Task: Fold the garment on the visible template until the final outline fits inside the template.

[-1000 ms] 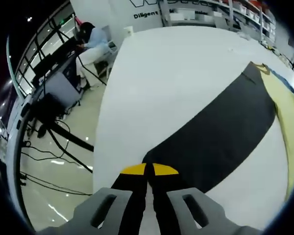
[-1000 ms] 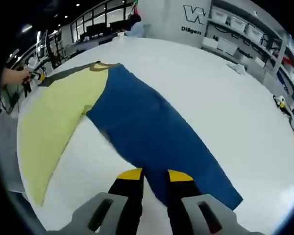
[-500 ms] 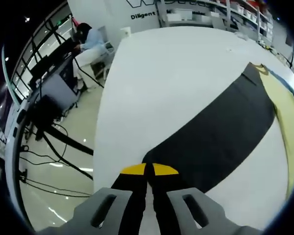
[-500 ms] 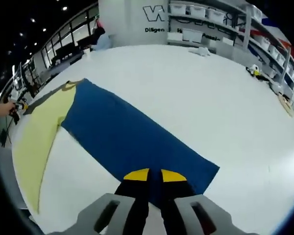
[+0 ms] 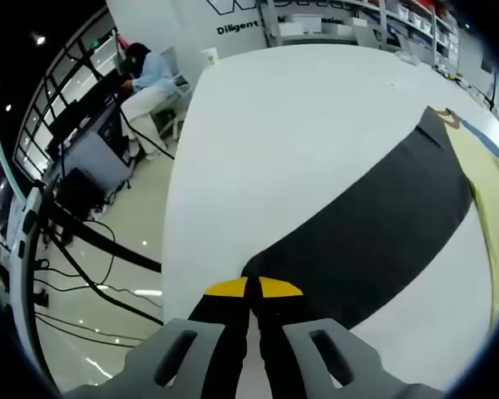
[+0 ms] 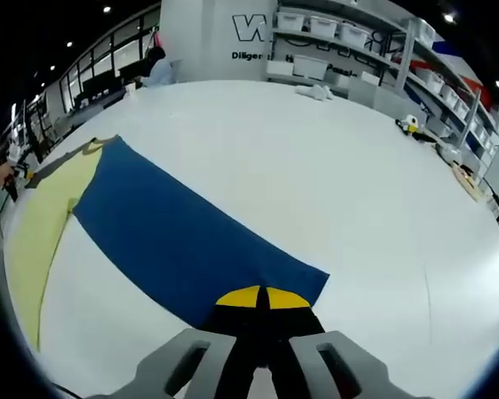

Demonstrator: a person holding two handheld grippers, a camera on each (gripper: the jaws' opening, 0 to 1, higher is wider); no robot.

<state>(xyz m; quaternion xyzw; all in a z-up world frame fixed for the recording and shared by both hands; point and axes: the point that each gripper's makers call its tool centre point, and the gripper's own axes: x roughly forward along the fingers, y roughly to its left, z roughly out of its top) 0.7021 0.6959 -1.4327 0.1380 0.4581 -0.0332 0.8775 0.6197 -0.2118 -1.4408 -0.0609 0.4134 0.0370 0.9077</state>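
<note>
A: What has the left gripper (image 5: 254, 288) got?
B: Its yellow-tipped jaws are pinched together on the end of the black fabric sleeve (image 5: 374, 224), which runs toward two o'clock across the white table (image 5: 266, 133) to the pale yellow garment body (image 5: 495, 195).
A: And the right gripper (image 6: 262, 297)?
B: Jaws closed on the corner of the blue fabric sleeve (image 6: 179, 237), stretching toward ten o'clock.

Left gripper (image 5: 252, 288) and right gripper (image 6: 260, 298) both have jaws pressed together, yellow tips meeting.
</note>
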